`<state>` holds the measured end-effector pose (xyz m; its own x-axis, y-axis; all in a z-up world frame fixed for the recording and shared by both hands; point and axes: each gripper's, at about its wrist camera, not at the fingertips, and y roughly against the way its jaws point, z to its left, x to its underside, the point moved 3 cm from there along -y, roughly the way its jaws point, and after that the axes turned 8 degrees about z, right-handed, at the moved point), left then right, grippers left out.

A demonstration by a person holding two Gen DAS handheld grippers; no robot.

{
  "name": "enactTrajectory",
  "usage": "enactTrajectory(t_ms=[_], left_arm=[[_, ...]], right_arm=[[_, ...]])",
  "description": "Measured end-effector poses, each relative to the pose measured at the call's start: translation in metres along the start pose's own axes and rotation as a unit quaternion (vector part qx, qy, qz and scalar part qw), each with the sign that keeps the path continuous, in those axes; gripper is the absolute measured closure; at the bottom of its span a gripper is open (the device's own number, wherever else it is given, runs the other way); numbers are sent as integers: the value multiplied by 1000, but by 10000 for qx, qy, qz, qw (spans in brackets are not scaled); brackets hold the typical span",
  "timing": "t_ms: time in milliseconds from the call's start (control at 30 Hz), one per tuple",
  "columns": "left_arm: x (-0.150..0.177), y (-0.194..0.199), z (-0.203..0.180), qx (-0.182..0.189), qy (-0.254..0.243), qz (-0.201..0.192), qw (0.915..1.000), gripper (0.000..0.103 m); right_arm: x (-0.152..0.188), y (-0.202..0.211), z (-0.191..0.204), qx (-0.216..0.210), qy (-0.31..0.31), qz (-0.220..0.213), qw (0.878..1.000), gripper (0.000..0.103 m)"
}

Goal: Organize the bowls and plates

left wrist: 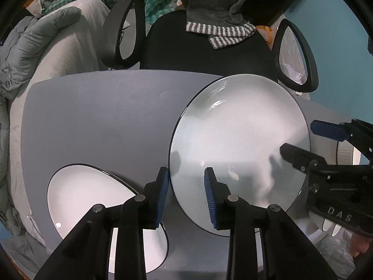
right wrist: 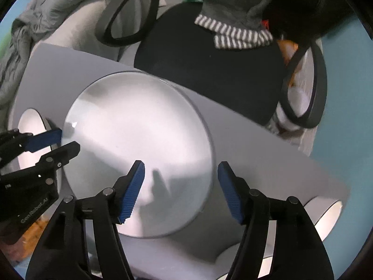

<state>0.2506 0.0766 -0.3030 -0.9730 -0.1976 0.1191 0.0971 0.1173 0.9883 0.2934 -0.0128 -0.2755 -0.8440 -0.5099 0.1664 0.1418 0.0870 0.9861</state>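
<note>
A large white plate with a thin dark rim is held up above the grey table; it also fills the middle of the right wrist view. My left gripper has its blue pads on either side of the plate's left edge. My right gripper straddles the plate's right edge, jaws apart; it shows at the right of the left wrist view. A second white plate lies on the table at lower left. White dishes sit at the table's right end.
A black office chair with a grey striped cloth stands behind the table. A grey duvet and pillows lie to the left. The wall on the right is blue.
</note>
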Motion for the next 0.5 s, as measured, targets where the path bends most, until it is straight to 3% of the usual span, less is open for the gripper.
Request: enactTrajectory(t_ms=[367, 500], left_arm=[[17, 13, 9, 26, 133, -185, 9997, 71], [25, 20, 13, -90, 212, -297, 9993, 56]], right_arm=[[7, 8, 11, -22, 122, -118, 9999, 37], [12, 10, 16, 67, 217, -181, 9996, 37]])
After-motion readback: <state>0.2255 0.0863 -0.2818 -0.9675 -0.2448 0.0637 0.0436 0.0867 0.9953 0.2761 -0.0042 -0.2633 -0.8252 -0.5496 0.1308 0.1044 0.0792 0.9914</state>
